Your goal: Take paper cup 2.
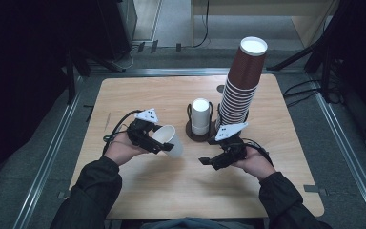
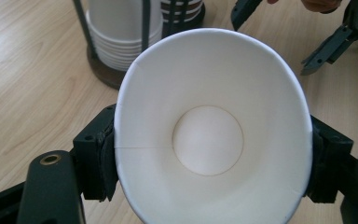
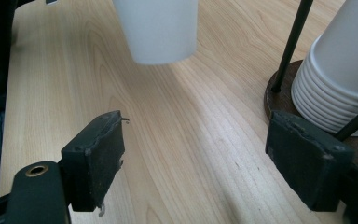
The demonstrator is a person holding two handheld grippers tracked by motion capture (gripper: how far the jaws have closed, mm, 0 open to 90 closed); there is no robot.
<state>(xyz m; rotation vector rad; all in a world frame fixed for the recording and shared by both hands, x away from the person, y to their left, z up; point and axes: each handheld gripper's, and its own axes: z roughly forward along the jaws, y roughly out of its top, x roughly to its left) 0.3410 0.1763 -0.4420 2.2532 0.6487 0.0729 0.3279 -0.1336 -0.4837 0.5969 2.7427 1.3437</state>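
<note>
A white paper cup (image 1: 168, 139) (image 2: 209, 140) lies on its side above the table, mouth toward the camera, with my left gripper (image 1: 164, 145) (image 2: 209, 161) shut on it. The pads (image 2: 100, 156) press both sides and squeeze the rim into an oval. My right gripper (image 1: 208, 161) (image 3: 196, 168) stands open and empty just right of it, low over the wood. In the right gripper view the held cup (image 3: 158, 28) hangs ahead of the open jaws. A stack of white cups (image 1: 200, 117) (image 2: 121, 42) (image 3: 340, 79) sits upside down in a dark wire holder (image 1: 190, 130) (image 3: 279, 100) at the table's middle.
A tall leaning stack of brown cups (image 1: 240, 86) stands right of the white stack, just behind my right hand. The wooden table (image 1: 138, 95) has bare wood at left, right and front. The person's dark sleeves come in from the bottom.
</note>
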